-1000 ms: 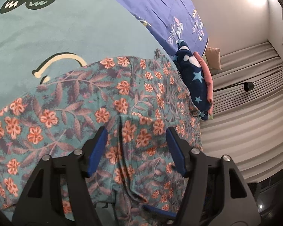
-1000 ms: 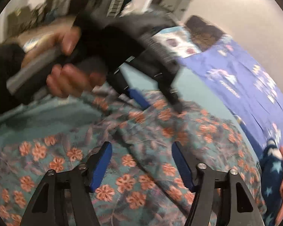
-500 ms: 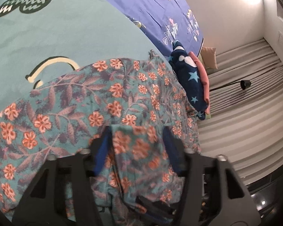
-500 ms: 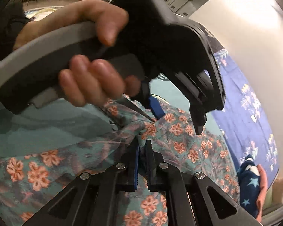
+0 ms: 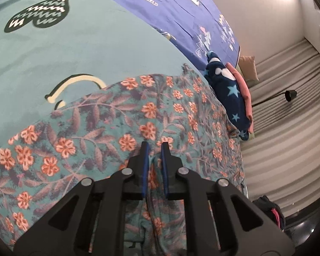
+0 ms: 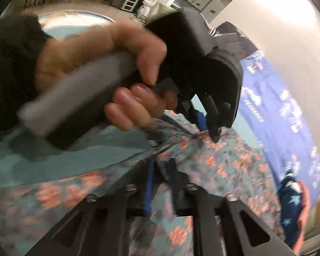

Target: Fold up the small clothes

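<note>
Jaws of the left gripper (image 5: 153,147) have just been closing and are pinching a raised fold of the floral garment (image 5: 108,117); the right gripper (image 6: 160,168), jaws just reopening slightly, is also gripping its cloth. It is lying on the teal bedsheet (image 5: 74,49), beside the star-print folded pile (image 5: 228,91).

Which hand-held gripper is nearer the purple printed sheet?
Likely the left hand-held gripper, jaws just closing on the teal floral garment, pointed at the sheet; the right hand-held gripper sits behind, jaws just opening around it.
</note>
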